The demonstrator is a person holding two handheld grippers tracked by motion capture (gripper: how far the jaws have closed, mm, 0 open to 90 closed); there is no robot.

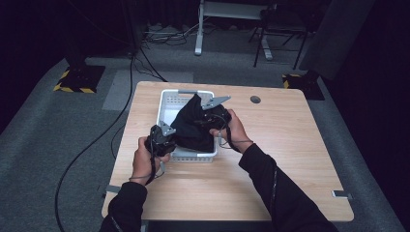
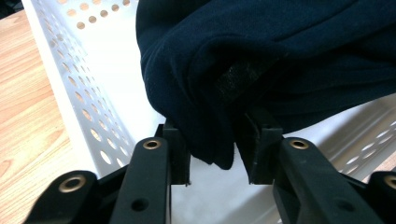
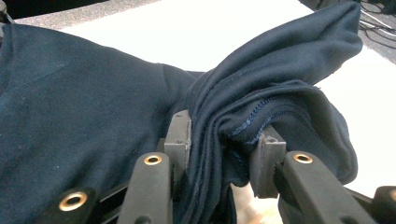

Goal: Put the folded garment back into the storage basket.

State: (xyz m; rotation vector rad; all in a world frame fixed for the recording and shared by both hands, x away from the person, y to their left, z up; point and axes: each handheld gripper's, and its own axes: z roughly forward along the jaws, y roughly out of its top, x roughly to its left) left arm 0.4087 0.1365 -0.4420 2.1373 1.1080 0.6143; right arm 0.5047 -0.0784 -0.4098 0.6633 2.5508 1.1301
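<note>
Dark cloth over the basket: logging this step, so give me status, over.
Left gripper shut on dark cloth. Right gripper shut on a bunched fold of it. Cloth held above white basket. Nothing in the way.

Left hand point(image 1: 144, 162): wrapped round the left gripper point(image 2: 212, 147), forearm in a dark sleeve coming up from below.
Left gripper jaws: pinched on a thick fold of cloth, part-closed.
Right hand point(image 1: 233, 129): grips the right gripper point(image 3: 224, 140), set higher and farther forward than the left one.
Right gripper jaws: clamped on bunched cloth edges.
Arms: both bent, angled toward each other.
</note>
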